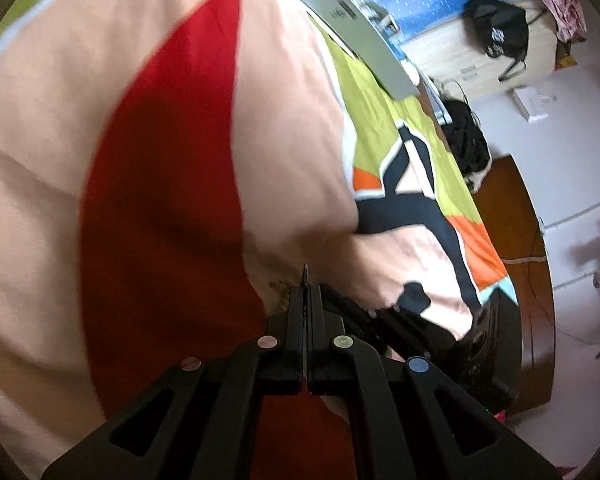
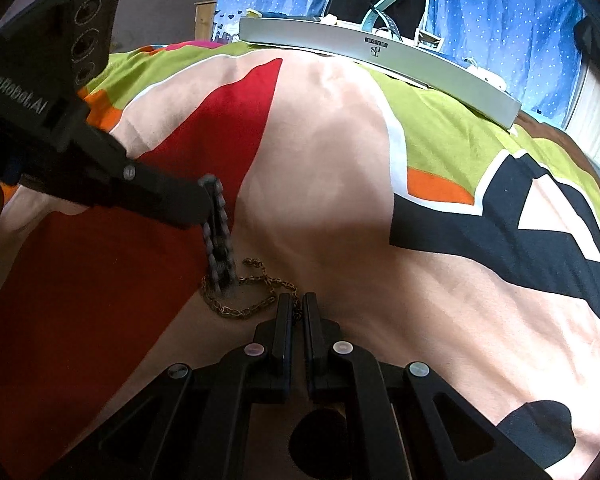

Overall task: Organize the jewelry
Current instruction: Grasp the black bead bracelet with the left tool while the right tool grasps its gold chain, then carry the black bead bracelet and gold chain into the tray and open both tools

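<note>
Nearest in the right wrist view: right gripper [image 2: 297, 309], two fingers nearly together with a slim gap, a link of the chain [image 2: 256, 307] caught between the tips. One gold chain, lying in a loose loop on the peach patch of the bedspread [image 2: 340, 168], just beside the red patch. Left gripper [image 2: 220, 280] reaching in from the left, tips pressed down onto the chain's left end; in its own view [image 1: 306, 294] two fingers clenched tight, a thin bit of metal poking out between them. Farther back, one long grey box [image 2: 400, 58] resting on the green part of the bedspread. Beyond that, blue dotted curtains [image 2: 500, 12].
</note>
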### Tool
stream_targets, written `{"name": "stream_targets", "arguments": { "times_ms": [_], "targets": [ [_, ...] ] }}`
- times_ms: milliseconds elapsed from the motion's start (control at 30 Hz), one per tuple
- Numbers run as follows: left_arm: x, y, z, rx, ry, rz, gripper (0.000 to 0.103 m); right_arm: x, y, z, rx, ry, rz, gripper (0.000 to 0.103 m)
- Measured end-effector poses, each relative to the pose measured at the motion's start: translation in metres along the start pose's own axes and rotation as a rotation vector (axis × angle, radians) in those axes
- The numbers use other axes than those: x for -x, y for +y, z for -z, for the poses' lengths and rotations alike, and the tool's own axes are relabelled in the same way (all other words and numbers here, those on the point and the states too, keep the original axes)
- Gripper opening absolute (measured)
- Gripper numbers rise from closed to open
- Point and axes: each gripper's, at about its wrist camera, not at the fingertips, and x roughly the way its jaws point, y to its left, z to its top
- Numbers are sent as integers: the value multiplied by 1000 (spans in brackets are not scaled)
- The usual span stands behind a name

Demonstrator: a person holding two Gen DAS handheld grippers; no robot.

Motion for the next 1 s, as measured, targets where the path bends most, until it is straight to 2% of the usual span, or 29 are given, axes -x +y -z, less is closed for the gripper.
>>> {"name": "stream_targets", "arguments": {
  "times_ms": [133, 300, 500, 667, 867, 1000],
  "targets": [
    [13, 11, -7, 58, -44, 19, 0, 1, 0, 1, 0, -5, 11, 5],
    [20, 14, -9, 58, -73, -9, 0, 10, -3, 1, -11, -39, 28, 5],
    [18, -6, -5, -62, -108, -98, 0, 28, -18, -6, -67, -111, 35, 5],
    [13, -24, -1, -159, -137, -151, 0, 41, -25, -25, -76, -164, 30, 5],
    [11, -36, -3, -188, -156, -175, 0, 57, -27, -57, -23, -225, 33, 5],
    [15, -47, -16, -204, -195, -190, 0, 64, -35, -79, -20, -263, 23, 5]
  ]
}}
